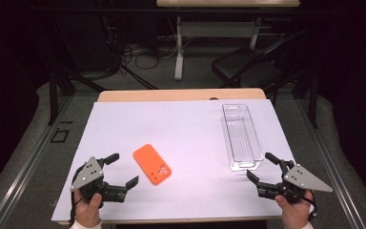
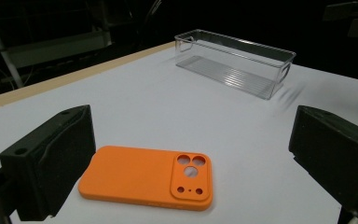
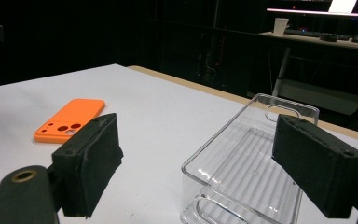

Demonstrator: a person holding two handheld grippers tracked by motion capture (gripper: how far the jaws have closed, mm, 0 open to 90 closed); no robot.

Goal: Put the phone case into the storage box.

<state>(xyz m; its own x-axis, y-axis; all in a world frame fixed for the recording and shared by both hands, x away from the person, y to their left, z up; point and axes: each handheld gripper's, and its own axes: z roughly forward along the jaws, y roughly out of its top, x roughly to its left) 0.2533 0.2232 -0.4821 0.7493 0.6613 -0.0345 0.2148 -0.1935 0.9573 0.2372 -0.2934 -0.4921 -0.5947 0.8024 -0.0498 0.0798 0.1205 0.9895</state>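
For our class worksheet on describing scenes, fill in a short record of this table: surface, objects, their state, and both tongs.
surface: white sheet over a wooden table
object 1: orange phone case, lying flat, camera cut-outs showing, near the left tongs
object 2: clear plastic bin, empty, long side running away from the person
left tongs: open, holding nothing, aimed at the case
right tongs: open, holding nothing, just short of the bin's near end

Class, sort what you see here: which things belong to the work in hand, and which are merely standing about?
Belong to the work:
orange phone case, between the open left gripper jaws
clear plastic bin, empty, before the open right gripper

Standing about:
black chair beyond the table
paper cup on a far desk
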